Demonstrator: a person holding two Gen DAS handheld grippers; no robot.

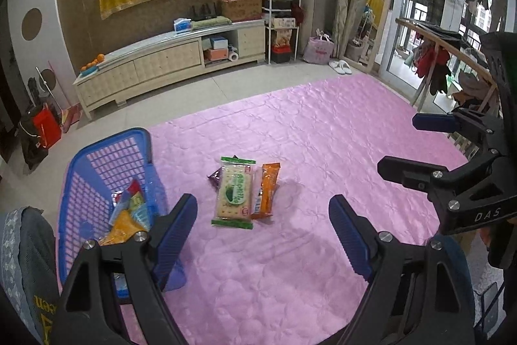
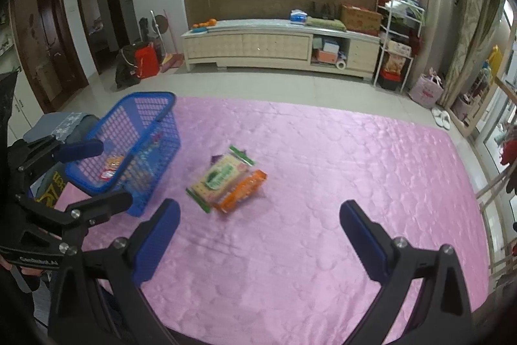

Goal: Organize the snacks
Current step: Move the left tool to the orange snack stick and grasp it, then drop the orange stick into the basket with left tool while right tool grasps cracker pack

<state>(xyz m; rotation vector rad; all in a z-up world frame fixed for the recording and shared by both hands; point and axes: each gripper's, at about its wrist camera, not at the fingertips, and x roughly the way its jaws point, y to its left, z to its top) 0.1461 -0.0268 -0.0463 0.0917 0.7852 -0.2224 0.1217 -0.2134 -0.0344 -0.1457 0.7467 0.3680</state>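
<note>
On the pink quilt [image 1: 307,151] lie a green-and-cream cracker pack [image 1: 234,193] [image 2: 219,177], an orange snack pack [image 1: 266,191] [image 2: 242,191] beside it, and a purple wrapper [image 1: 215,176] partly hidden under the crackers. A blue plastic basket [image 1: 106,157] [image 2: 139,131] stands at the left with several snack packets [image 1: 131,209] inside. My left gripper [image 1: 263,215] hovers open just short of the packs, nothing between its fingers. My right gripper [image 2: 260,215] is open and empty too, nearer than the packs; it also shows at the right edge of the left wrist view as the right gripper [image 1: 397,144].
Grey folded clothing [image 1: 26,264] lies left of the basket. Beyond the quilt are tiled floor, a long low cabinet [image 1: 168,60], a shelf rack [image 1: 281,21], a leaning mirror [image 1: 371,5] and a wooden drying rack [image 1: 452,60] at the right.
</note>
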